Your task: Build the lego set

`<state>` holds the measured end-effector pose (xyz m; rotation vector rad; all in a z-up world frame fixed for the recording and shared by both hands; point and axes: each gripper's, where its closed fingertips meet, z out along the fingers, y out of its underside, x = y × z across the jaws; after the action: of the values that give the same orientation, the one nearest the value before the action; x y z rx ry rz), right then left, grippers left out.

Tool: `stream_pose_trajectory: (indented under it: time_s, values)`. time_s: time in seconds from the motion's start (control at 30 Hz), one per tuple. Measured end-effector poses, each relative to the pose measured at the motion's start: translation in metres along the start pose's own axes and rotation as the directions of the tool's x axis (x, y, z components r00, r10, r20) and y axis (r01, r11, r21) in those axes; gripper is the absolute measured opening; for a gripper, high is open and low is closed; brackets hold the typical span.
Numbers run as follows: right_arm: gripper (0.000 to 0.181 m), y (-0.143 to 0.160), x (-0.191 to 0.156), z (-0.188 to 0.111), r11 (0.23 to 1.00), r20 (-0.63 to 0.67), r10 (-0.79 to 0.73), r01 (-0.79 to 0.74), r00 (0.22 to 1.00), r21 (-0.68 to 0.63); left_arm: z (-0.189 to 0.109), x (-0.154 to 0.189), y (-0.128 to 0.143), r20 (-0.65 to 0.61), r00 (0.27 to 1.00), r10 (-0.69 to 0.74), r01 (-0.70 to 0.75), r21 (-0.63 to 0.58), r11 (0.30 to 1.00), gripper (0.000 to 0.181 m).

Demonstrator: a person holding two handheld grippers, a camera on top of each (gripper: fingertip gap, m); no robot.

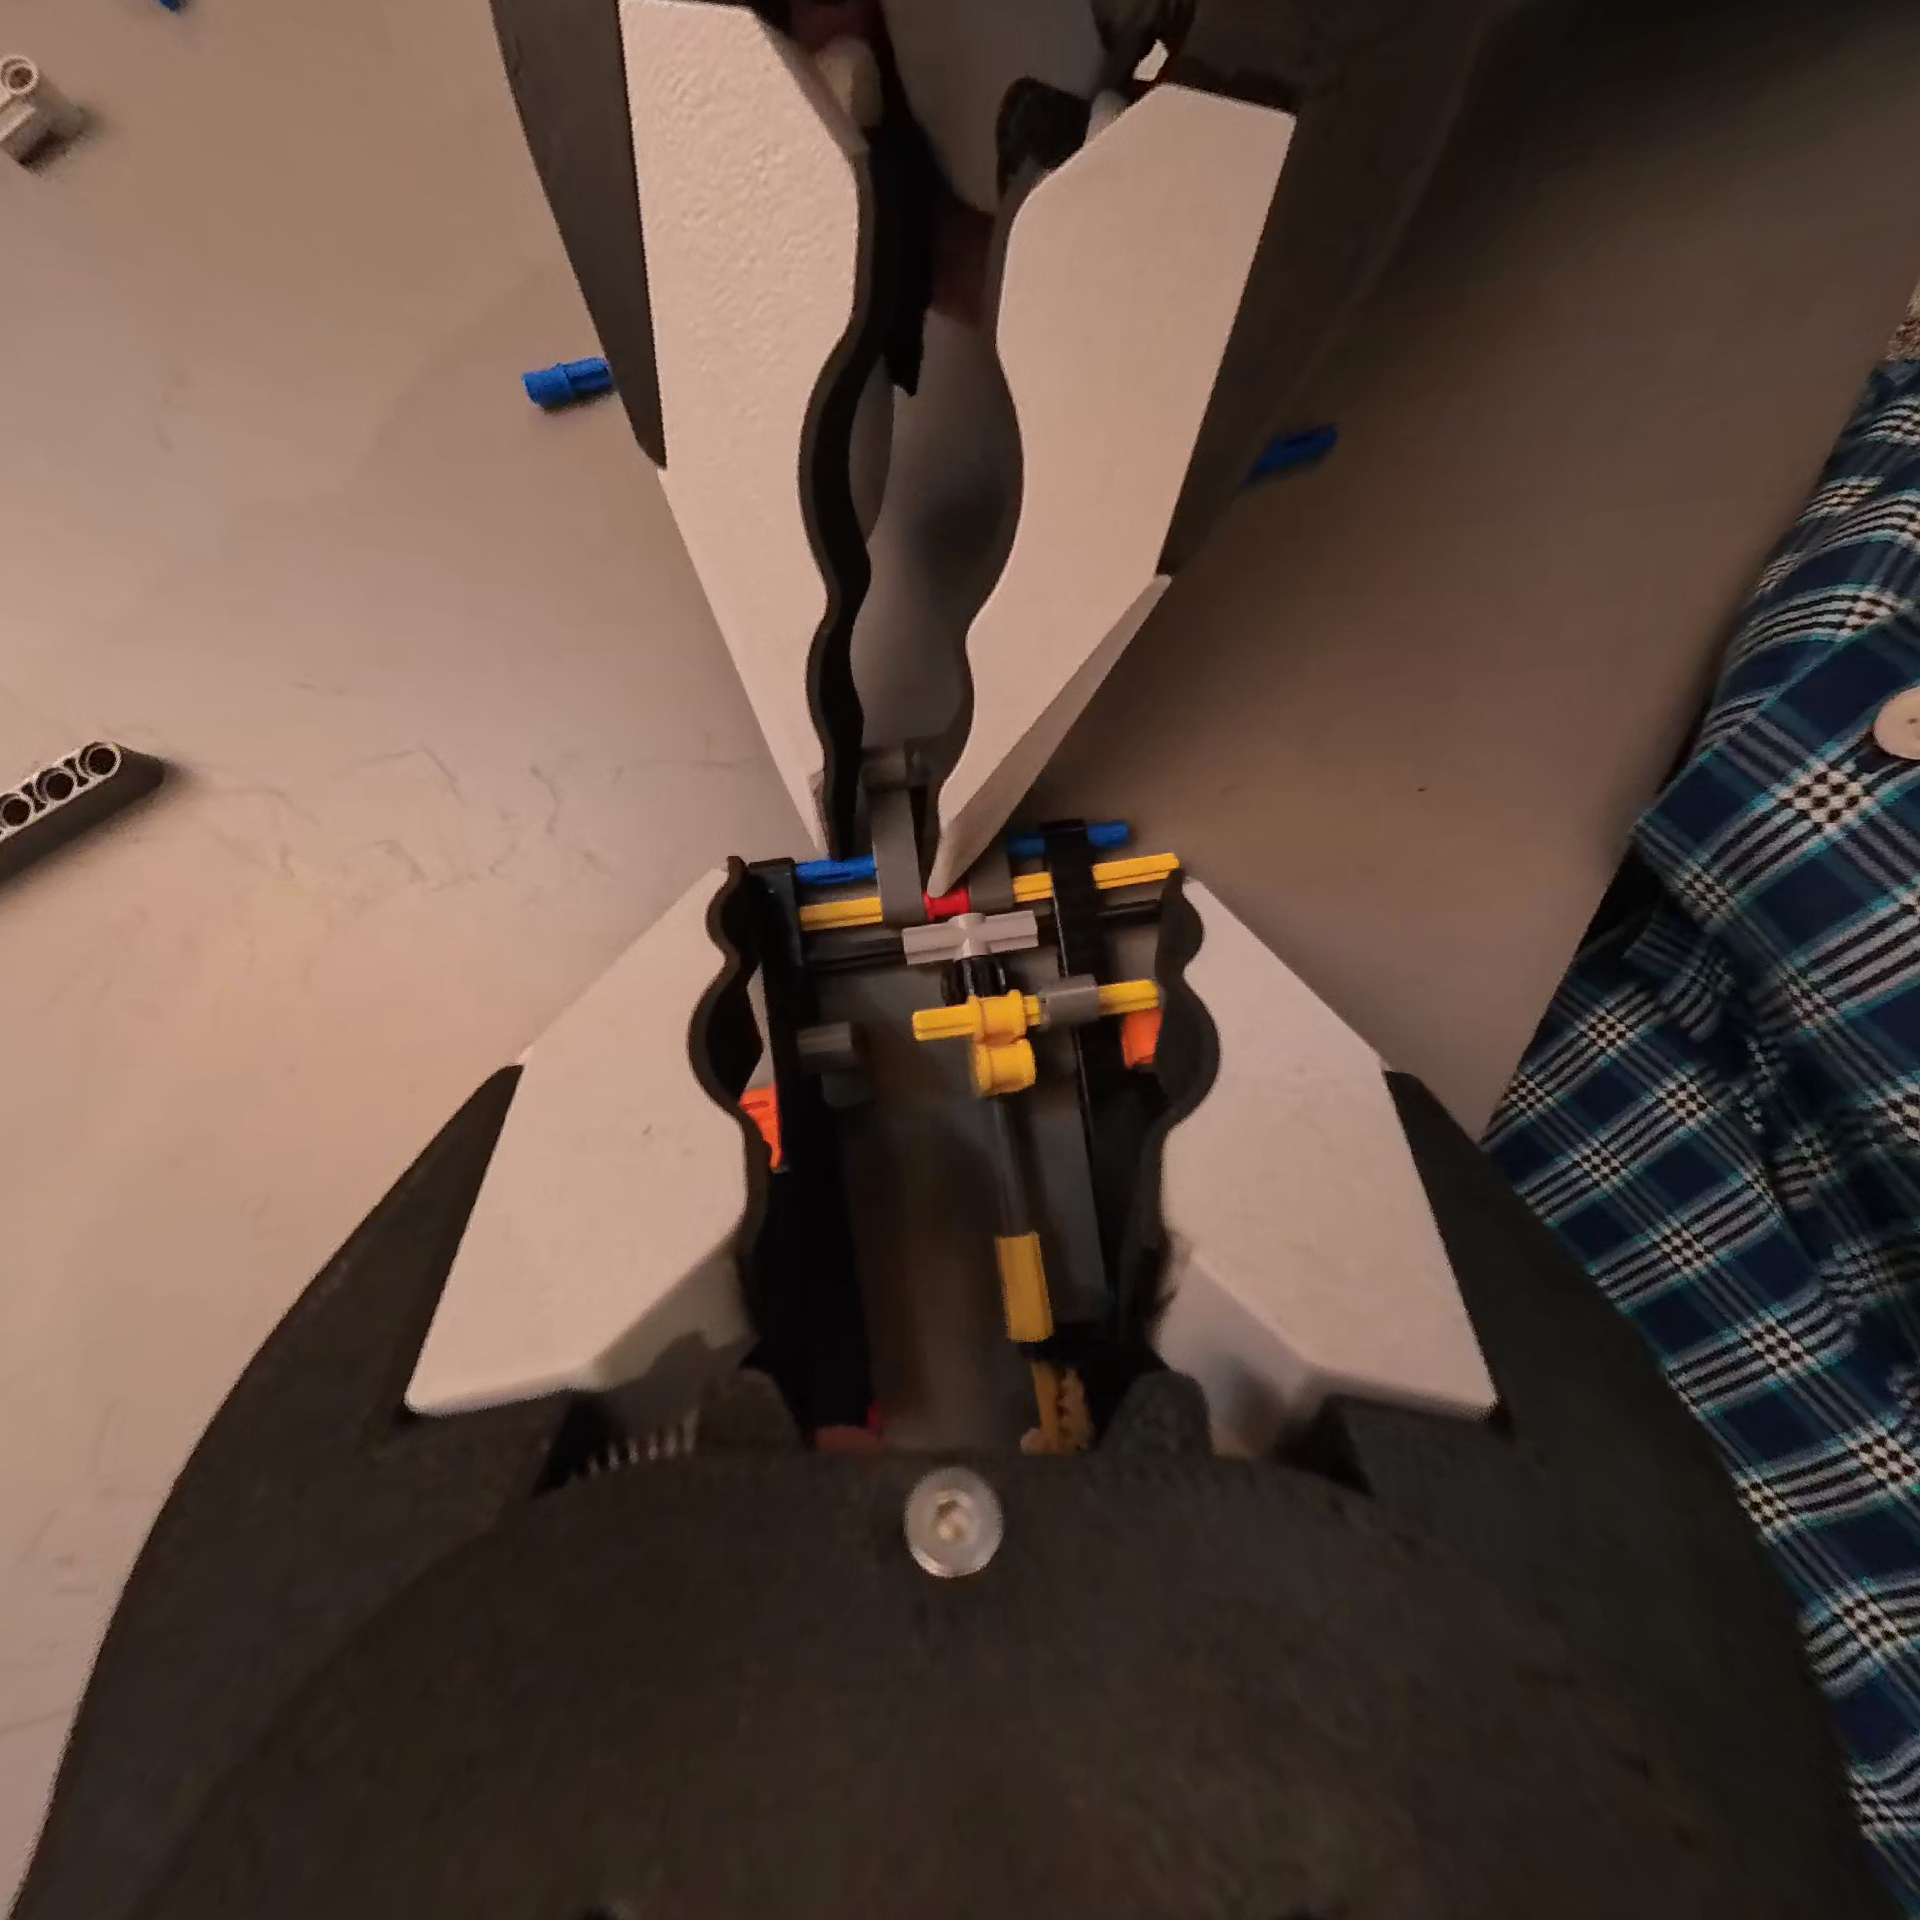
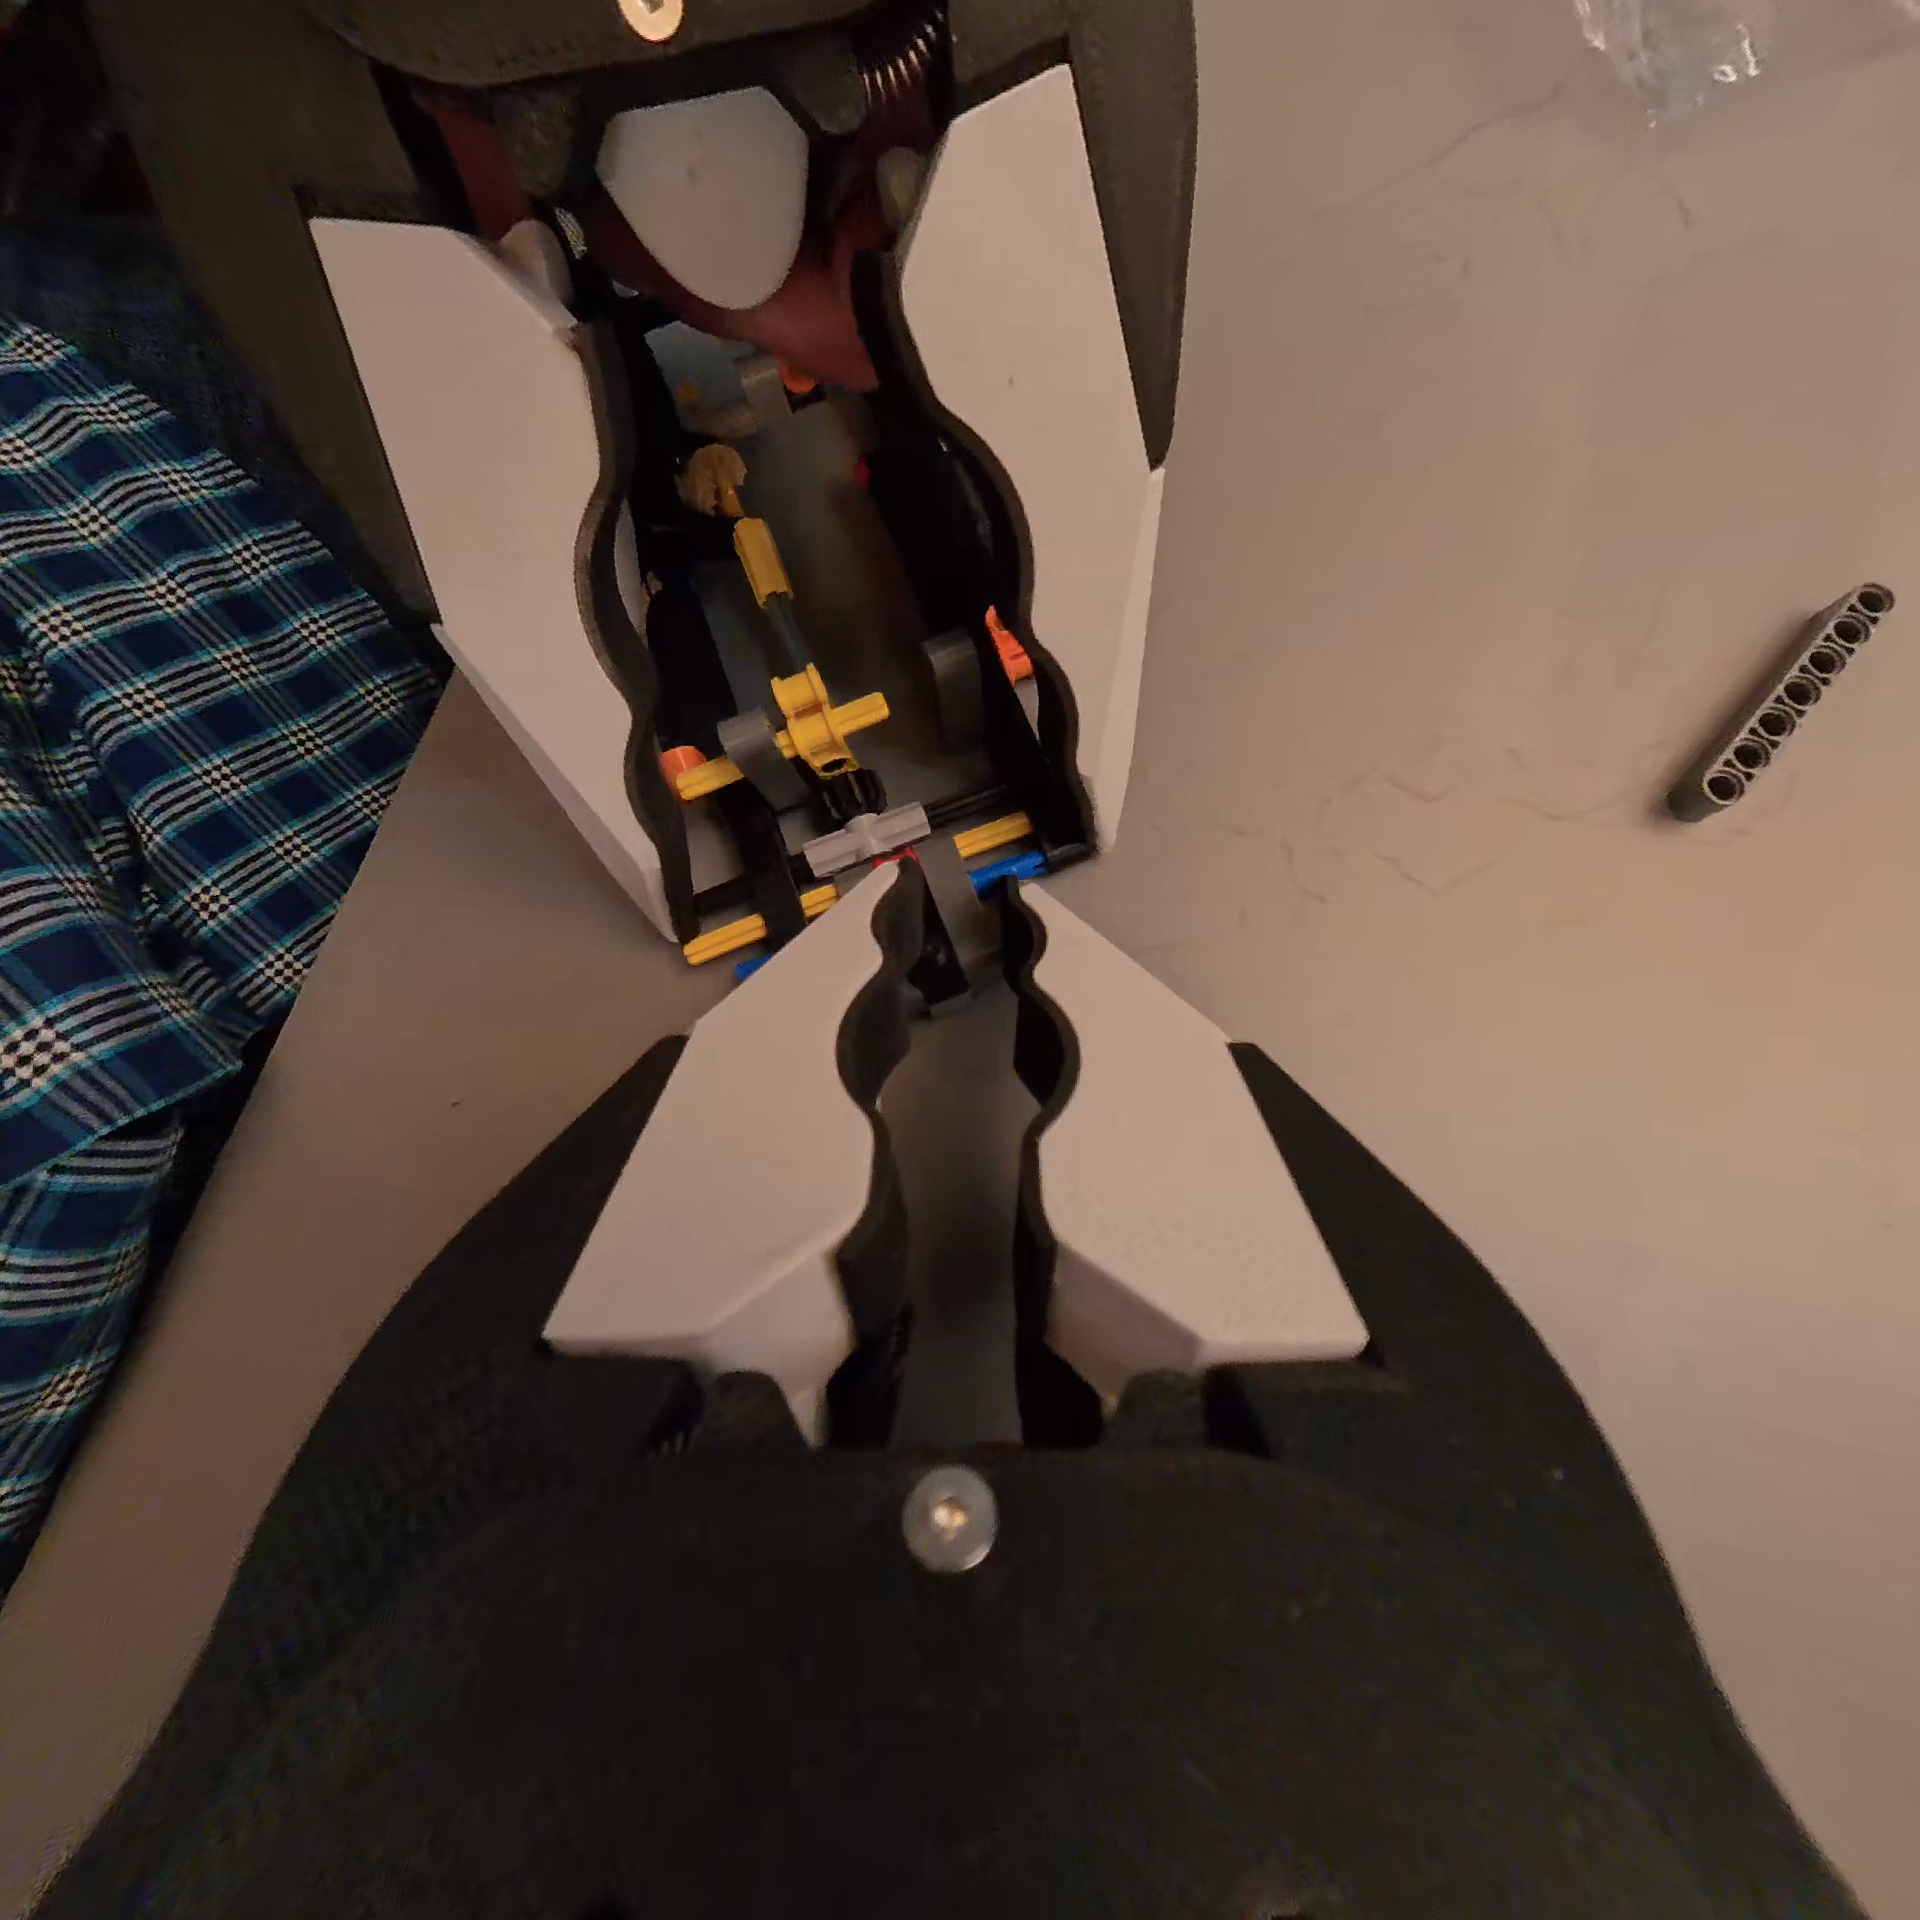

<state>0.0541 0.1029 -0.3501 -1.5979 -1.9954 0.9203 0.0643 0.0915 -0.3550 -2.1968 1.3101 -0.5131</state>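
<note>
A partly built lego assembly [image 1: 977, 1039] has black side beams, yellow axles, blue pins, grey connectors and orange parts. My left gripper [image 1: 961, 894] is shut on it, one finger on each side beam; it also shows in the right wrist view [image 2: 831, 727]. My right gripper [image 2: 951, 899] comes in from the opposite side, tip to tip with the left one. It is shut on a small grey lego piece [image 2: 954, 940] that stands at the assembly's front yellow axle, next to a red bush [image 1: 943, 902]. In the left wrist view the right gripper [image 1: 888, 847] reaches down from the top.
Everything is over a pale table [image 1: 312, 623]. A long grey beam with holes [image 2: 1782, 707] lies off to the side, also in the left wrist view [image 1: 73, 790]. Loose blue pins [image 1: 566, 382] and a grey connector [image 1: 36, 114] lie nearby. A person's plaid sleeve [image 1: 1714, 935] is close. Less than 4 cm separates the two grippers' tips. The grey connector [image 1: 36, 114] is about 20 cm from both grippers' fingertips.
</note>
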Motion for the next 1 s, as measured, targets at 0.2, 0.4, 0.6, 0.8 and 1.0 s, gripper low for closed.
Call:
stream_pose_trajectory:
  time_s: [0.2,0.4,0.6,0.8,1.0]
  values:
    - [0.013,0.0000,0.0002,0.0003,1.000,-0.006,-0.008,0.008,1.000,0.001,0.0006,-0.0004,-0.0002,-0.002,1.000,-0.018,0.018,0.027,0.999,0.075]
    - [0.012,-0.0002,0.0005,0.0005,1.000,-0.006,-0.011,0.011,1.000,0.003,0.0010,-0.0009,-0.0012,-0.008,0.998,-0.061,0.061,0.065,0.996,0.074]
    - [0.012,-0.0006,0.0008,0.0005,1.000,-0.036,-0.029,0.029,0.999,0.012,0.0007,-0.0035,-0.0024,-0.009,0.994,-0.109,0.110,0.101,0.989,0.069]
    - [0.012,-0.0008,0.0009,0.0006,0.999,-0.043,-0.033,0.034,0.999,0.015,0.0003,-0.0056,-0.0030,-0.013,0.991,-0.131,0.132,0.109,0.985,0.064]
    - [0.012,-0.0013,0.0010,0.0005,0.999,-0.057,-0.043,0.044,0.997,0.019,0.0007,-0.0037,-0.0030,-0.010,0.995,-0.101,0.101,0.078,0.992,0.069]
